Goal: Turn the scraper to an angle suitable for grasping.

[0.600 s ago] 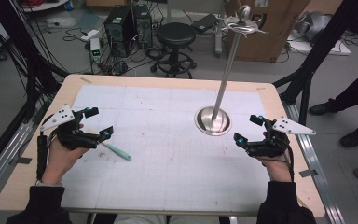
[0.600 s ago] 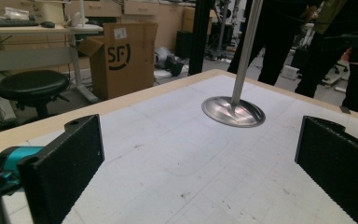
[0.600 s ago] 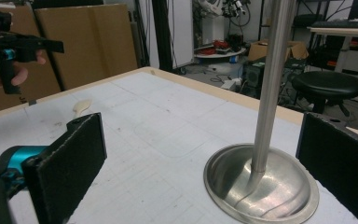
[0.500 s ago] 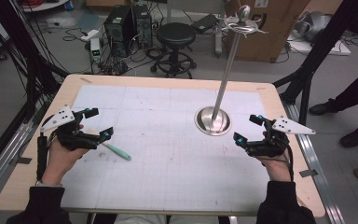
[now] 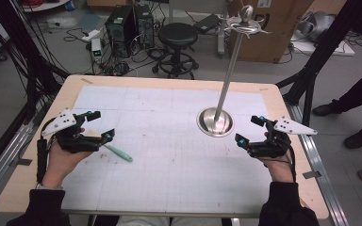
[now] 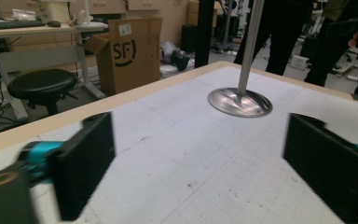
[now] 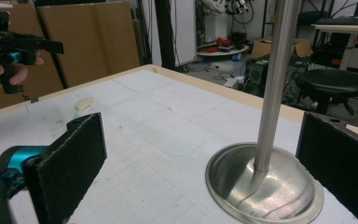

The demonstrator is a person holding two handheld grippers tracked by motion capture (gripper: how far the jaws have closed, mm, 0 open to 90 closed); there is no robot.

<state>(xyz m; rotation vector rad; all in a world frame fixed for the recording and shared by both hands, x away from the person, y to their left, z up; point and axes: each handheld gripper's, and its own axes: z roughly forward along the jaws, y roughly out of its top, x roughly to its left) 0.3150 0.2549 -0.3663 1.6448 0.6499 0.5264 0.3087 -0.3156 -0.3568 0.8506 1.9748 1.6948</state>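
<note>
Nothing has moved: both the left gripper [image 5: 99,126] and right gripper [image 5: 249,129] gape empty, toothbrush [image 5: 118,151] just beside the left fingers [image 5: 107,137].

Left gripper [image 5: 96,126]: black, teal joints, grey plate. Right gripper [image 5: 250,129]: same scheme. Just right of the left gripper, a spatula [image 5: 118,151], pale mint green (cream in the right gripper view, possibly lighting). Beside the right gripper, a stand [image 5: 215,121], polished silver. Table [image 5: 169,89]: white gridded mat, tan edge.

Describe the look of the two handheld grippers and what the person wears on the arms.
Both the left gripper and the right gripper are black, with flat black jaws, teal accents and a grey three-cornered plate on top. A black cable trails along each wrist. The sleeves are dark.
</note>
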